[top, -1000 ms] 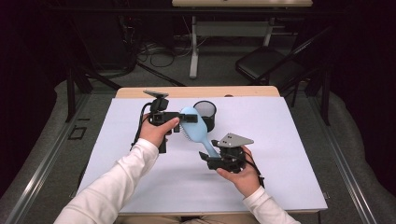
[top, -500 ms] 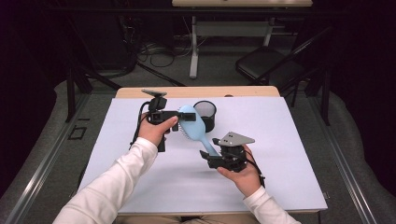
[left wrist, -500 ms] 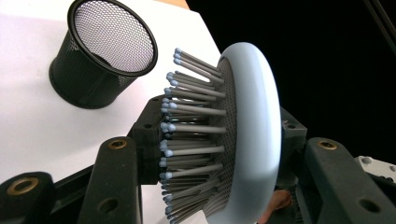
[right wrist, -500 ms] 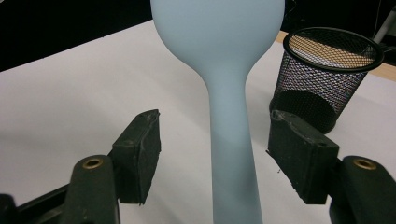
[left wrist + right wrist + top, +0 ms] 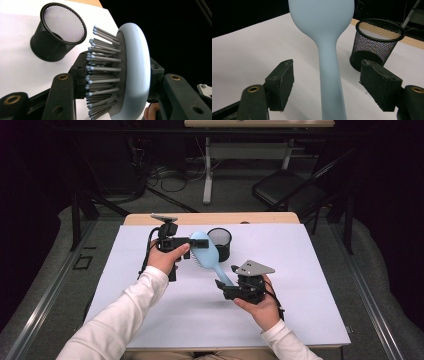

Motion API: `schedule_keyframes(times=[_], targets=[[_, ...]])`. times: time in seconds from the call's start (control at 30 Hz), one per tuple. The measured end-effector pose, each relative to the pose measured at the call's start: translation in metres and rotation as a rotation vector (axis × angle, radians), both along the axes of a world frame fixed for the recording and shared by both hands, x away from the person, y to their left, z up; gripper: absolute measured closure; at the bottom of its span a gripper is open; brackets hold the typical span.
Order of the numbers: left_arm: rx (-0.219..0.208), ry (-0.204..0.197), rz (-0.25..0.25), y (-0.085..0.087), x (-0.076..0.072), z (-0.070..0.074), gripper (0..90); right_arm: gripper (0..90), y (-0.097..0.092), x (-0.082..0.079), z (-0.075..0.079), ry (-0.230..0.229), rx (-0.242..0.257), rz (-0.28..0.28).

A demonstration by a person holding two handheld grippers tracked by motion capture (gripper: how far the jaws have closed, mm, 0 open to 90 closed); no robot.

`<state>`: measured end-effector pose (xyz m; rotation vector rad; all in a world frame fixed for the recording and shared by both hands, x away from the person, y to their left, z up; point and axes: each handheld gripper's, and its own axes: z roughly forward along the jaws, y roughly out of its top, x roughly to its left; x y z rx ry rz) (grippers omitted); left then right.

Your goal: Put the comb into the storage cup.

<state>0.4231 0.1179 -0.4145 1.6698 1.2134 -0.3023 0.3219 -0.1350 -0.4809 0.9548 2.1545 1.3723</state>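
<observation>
White sheet over a wooden table, dark room and cables beyond the far edge. Hairbrush, pale blue, held off the sheet near the table's middle: head toward the far left, handle running down to the near right. My left gripper is clamped on the head, one jaw against the bristle side, the other on the smooth back; in the left gripper view the bristles point left toward the cup. My right gripper has just been opening; its jaws stand apart on either side of the handle with clear gaps, pads off it, so the left grip alone carries the brush. Black mesh cup stands upright just beyond and to the right of the brush head, empty as far as I can see. Handling, my judgement: light, stiff plastic shell, smooth and probably slick on the handle and back; the bristles give and would let a grip squirm. Best hold looks like the narrow handle or the rim of the head, not the bristle field.
</observation>
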Motion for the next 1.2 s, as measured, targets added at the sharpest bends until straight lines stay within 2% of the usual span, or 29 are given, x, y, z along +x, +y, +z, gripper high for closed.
schedule_keyframes(times=[0.27, 0.43, 0.63, 0.97, 1.2], targets=[[0.007, -0.010, 0.011, 0.002, 0.001, 0.001, 50.1, 21.9, 0.000, 0.000, 0.000, -0.004, -0.015, 0.003], [0.017, -0.016, 0.016, 0.002, 0.002, 0.003, 50.1, 15.2, 0.001, 0.000, 0.000, -0.005, -0.025, -0.011], [0.021, -0.021, 0.020, 0.002, 0.003, 0.005, 50.1, 13.2, 0.002, 0.001, 0.001, -0.011, -0.037, -0.031], [0.022, -0.026, 0.024, 0.001, 0.005, 0.010, 50.0, 0.6, 0.003, 0.001, 0.000, 0.000, -0.049, -0.035], [0.041, -0.036, 0.016, 0.000, 0.006, 0.011, 50.0, 0.0, 0.003, 0.001, 0.000, 0.007, -0.049, -0.030]])
